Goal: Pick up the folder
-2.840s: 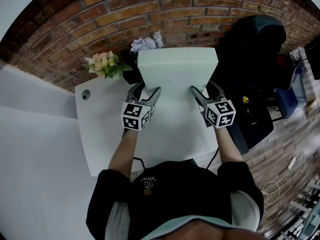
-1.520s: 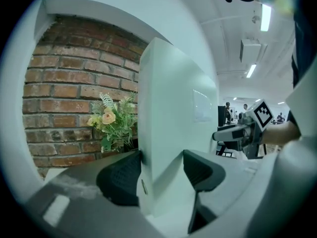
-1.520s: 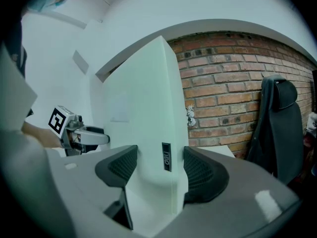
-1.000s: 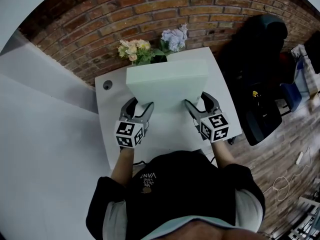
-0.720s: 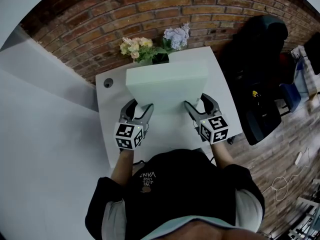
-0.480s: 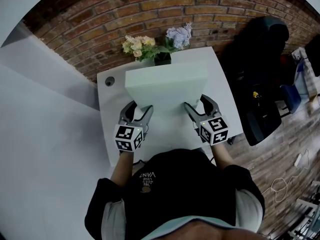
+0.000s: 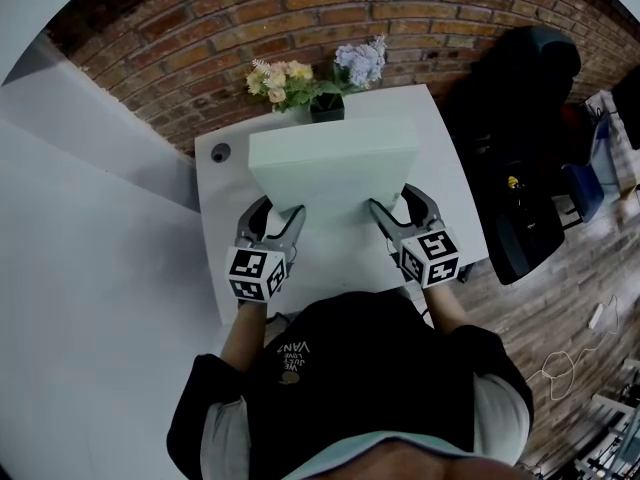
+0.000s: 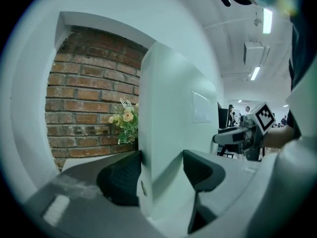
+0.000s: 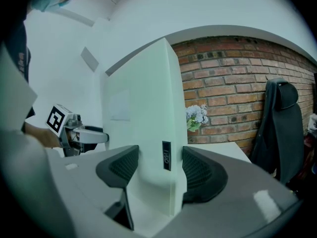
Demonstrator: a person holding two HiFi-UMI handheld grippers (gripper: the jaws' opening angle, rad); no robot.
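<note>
The folder is a thick pale-green box file, held upright over the white desk. My left gripper clamps its near left end. My right gripper clamps its near right end. In the left gripper view the dark ribbed pads press on both faces of the folder, and the other gripper shows beyond it. In the right gripper view the pads squeeze the folder's spine by a small black label.
Two flower bunches, cream and lilac, stand at the desk's far edge against a brick wall. A round cable hole sits at the far left corner. A black office chair and bags stand to the right.
The folder and both grippers have drawn back a little from the flowers, which now show fully behind it. Both grips look unchanged.
</note>
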